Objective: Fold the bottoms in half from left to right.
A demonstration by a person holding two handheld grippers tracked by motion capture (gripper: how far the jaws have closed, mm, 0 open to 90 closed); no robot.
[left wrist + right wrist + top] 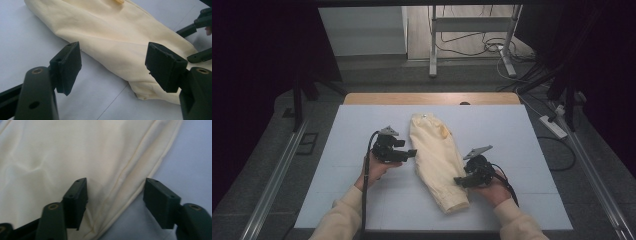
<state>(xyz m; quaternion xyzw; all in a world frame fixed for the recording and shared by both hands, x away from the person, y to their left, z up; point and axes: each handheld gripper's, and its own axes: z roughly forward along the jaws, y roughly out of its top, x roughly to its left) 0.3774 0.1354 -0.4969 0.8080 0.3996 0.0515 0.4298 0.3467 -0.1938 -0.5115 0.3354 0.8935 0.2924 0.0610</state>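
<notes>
A pale yellow folded garment (436, 160) lies lengthwise on the white table top (362, 125), narrow end toward me. My left gripper (411, 152) hovers at the garment's left edge, jaws open and empty, with cloth (120, 40) spread beyond them. My right gripper (458, 180) sits at the garment's right edge near its lower end, jaws open. Between them in the right gripper view lies the seamed hem of the cloth (120, 185). The right gripper's jaws also appear far off in the left gripper view (197, 40).
The white table top (522, 150) has bare room on both sides of the garment. A wooden strip (432, 98) runs along the far edge. Beyond it stand a metal frame (472, 30), cables and a power strip (554, 127) on the floor.
</notes>
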